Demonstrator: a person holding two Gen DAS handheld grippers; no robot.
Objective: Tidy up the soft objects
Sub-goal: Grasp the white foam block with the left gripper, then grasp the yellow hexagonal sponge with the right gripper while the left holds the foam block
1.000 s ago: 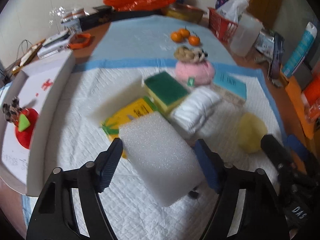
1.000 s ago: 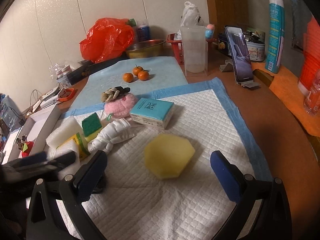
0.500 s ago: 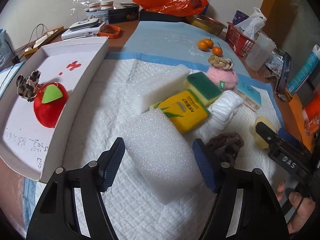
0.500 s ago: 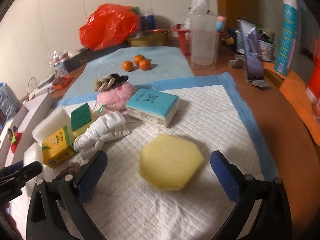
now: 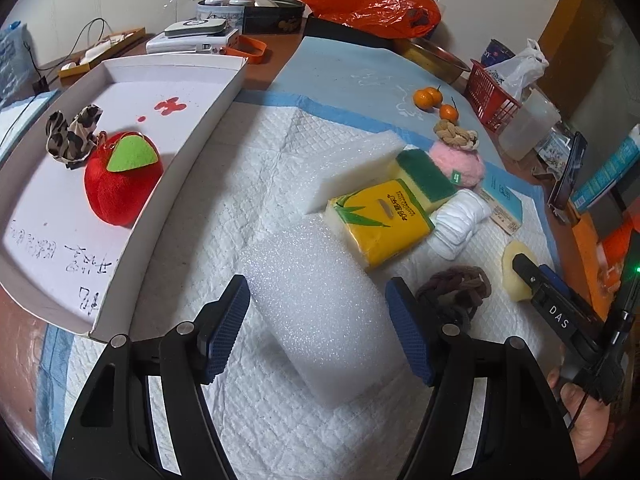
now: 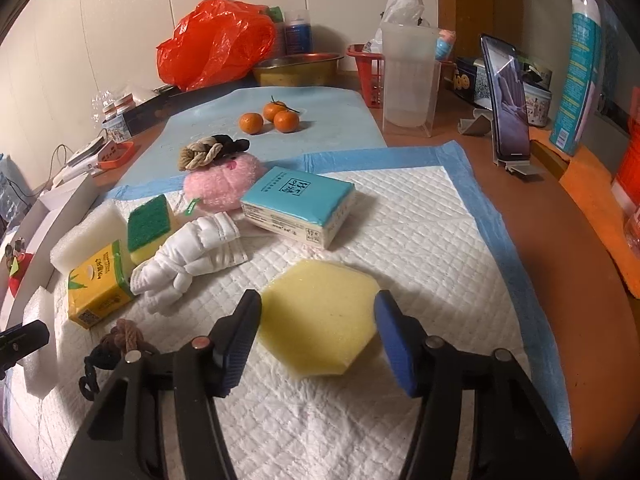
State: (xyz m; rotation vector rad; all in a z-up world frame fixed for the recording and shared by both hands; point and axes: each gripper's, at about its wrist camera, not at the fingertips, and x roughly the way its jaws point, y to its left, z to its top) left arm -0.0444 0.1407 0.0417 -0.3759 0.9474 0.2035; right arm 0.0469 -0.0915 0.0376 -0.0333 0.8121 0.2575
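Here, left gripper [image 5: 320, 328] pinches a light, squashy white foam block [image 5: 320, 312] above the quilted pad [image 5: 248, 184]; right gripper [image 6: 316, 320] jaws closing across the pad-resting yellow sponge's [image 6: 320, 316] flat sides

Soft items: part sorted, most lying loose on quilted pad.
White foam block [image 5: 320, 312] low centre of left view, tilted, between blue pads. Yellow hexagonal sponge [image 6: 320, 316] flat, lower centre of right view. Mid-frame cluster: yellow tissue pack [image 5: 378, 224], green-yellow scrub sponge [image 5: 424, 178], second white foam slab [image 5: 352, 168], rolled white cloth [image 5: 460, 224], pink plush [image 5: 458, 162]. Red plush apple [image 5: 122, 178] in white tray [image 5: 192, 140], left.
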